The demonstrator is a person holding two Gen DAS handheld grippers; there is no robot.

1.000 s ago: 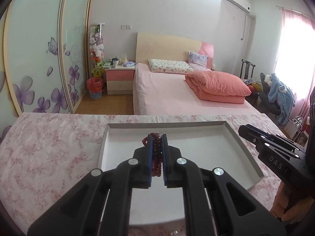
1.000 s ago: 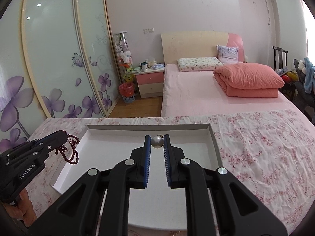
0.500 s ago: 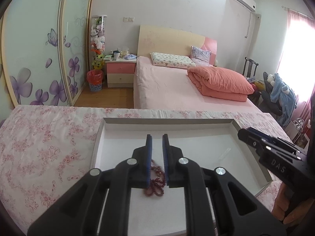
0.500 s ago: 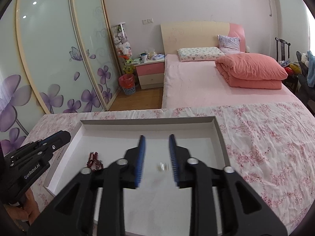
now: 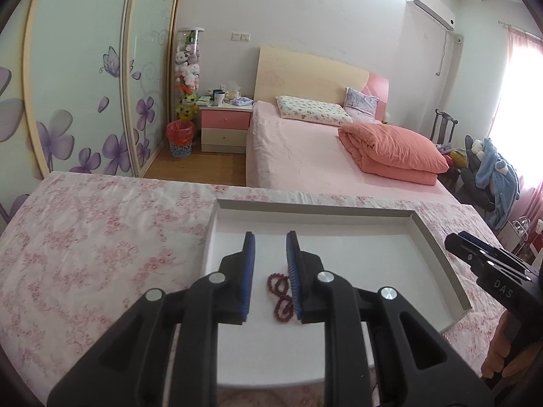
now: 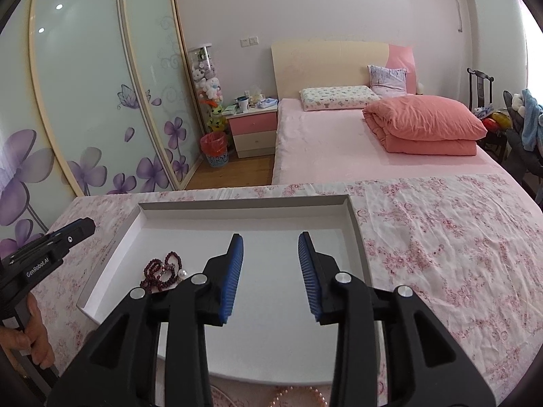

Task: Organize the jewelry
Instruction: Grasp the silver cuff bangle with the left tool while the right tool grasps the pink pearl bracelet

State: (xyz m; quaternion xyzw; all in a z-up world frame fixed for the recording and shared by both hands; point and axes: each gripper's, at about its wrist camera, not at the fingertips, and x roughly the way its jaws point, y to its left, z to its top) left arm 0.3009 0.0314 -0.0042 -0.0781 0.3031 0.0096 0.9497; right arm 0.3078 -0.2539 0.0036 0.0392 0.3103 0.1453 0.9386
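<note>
Your left gripper (image 5: 269, 254) has just been opening, jaws apart and empty; your right gripper (image 6: 270, 257) stands apart, empty. The red bead bracelet (image 5: 281, 293) lies in the white tray (image 5: 437, 254), beside a pearl (image 6: 183, 273).

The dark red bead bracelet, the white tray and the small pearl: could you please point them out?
dark red bead bracelet (image 5: 280, 293), left wrist view, its loops.
white tray (image 6: 244, 205), right wrist view, far rim.
small pearl (image 6: 183, 273), right wrist view, its face.

You're looking at a dark red bead bracelet (image 5: 280, 292) sitting in a white tray (image 5: 437, 254); pink floral tablecloth (image 5: 101, 237) underneath; blue pads (image 6: 234, 271) showing on black grippers.
</note>
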